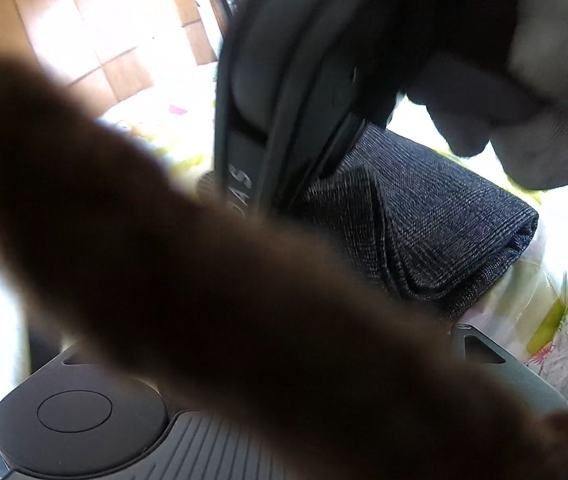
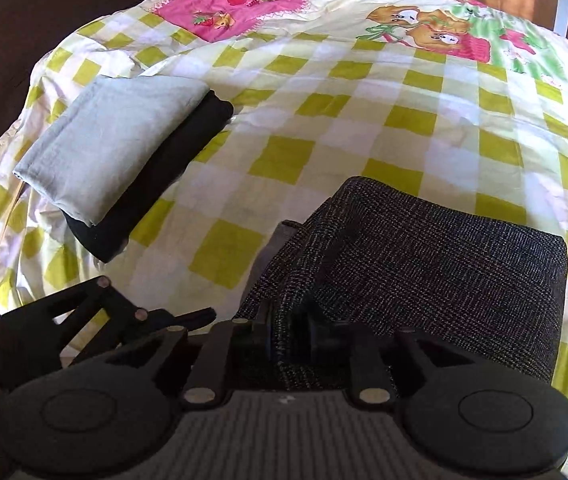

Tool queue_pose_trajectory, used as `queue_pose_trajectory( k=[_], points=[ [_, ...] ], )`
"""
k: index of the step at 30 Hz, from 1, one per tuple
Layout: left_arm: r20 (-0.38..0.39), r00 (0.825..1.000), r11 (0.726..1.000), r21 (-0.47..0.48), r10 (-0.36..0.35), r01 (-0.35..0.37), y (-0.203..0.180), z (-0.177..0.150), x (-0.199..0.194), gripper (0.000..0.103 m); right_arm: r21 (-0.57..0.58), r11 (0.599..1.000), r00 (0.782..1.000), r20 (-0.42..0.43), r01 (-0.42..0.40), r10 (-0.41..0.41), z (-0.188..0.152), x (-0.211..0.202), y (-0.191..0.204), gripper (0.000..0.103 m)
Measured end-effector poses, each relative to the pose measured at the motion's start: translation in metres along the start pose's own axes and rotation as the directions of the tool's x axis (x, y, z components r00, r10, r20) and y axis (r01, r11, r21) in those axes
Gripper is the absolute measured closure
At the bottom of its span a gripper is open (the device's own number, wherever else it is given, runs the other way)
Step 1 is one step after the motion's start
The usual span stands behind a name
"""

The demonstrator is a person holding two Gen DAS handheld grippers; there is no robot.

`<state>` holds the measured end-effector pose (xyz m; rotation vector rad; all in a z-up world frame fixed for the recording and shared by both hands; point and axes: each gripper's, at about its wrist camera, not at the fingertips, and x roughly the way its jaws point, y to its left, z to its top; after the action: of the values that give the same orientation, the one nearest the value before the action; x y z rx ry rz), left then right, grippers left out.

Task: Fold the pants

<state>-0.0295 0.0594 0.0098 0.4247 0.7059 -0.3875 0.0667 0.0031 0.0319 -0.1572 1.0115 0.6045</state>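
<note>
The folded pants [image 2: 424, 264] lie on the bed [image 2: 324, 120]. The right tool [image 2: 288, 340] pinches a near cloth fold narrowly, apparently to settle the bundle. The left tool's [image 1: 364, 380] opening cannot be told; a blur blocks it. Open bedspread lies beyond; a folded stack [image 2: 116, 152] sits well apart.

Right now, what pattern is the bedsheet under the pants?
Yellow-green and white checks on the bedsheet, clearest in the right wrist view.

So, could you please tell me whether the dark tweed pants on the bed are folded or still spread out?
Folded. The dark tweed pants lie as a compact layered rectangle on the checked bedspread, with a rounded fold edge visible in the left wrist view.
</note>
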Motion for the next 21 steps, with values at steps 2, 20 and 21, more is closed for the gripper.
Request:
queue_pose_trajectory(
  k=[2, 20, 21],
  points=[
    [0.007, 1.0, 1.0, -0.017, -0.012, 0.012, -0.001, -0.005, -0.009, 0.033, -0.07, 0.997, 0.999, 0.02, 0.029, -0.027, -0.003, 0.0, 0.009, 0.072],
    [0.082, 0.997, 0.979, -0.2, -0.007, 0.023, 0.016, -0.002, -0.052, 0.027, -0.224, 0.974, 0.988, 0.133, -0.045, 0.076, 0.046, -0.016, -0.054, 0.043],
    [0.096, 0.995, 0.977, -0.212, -0.005, 0.026, 0.017, 0.003, -0.05, 0.026, -0.245, 0.968, 0.989, 0.121, -0.053, 0.085, 0.052, -0.009, -0.061, 0.042]
  ],
)
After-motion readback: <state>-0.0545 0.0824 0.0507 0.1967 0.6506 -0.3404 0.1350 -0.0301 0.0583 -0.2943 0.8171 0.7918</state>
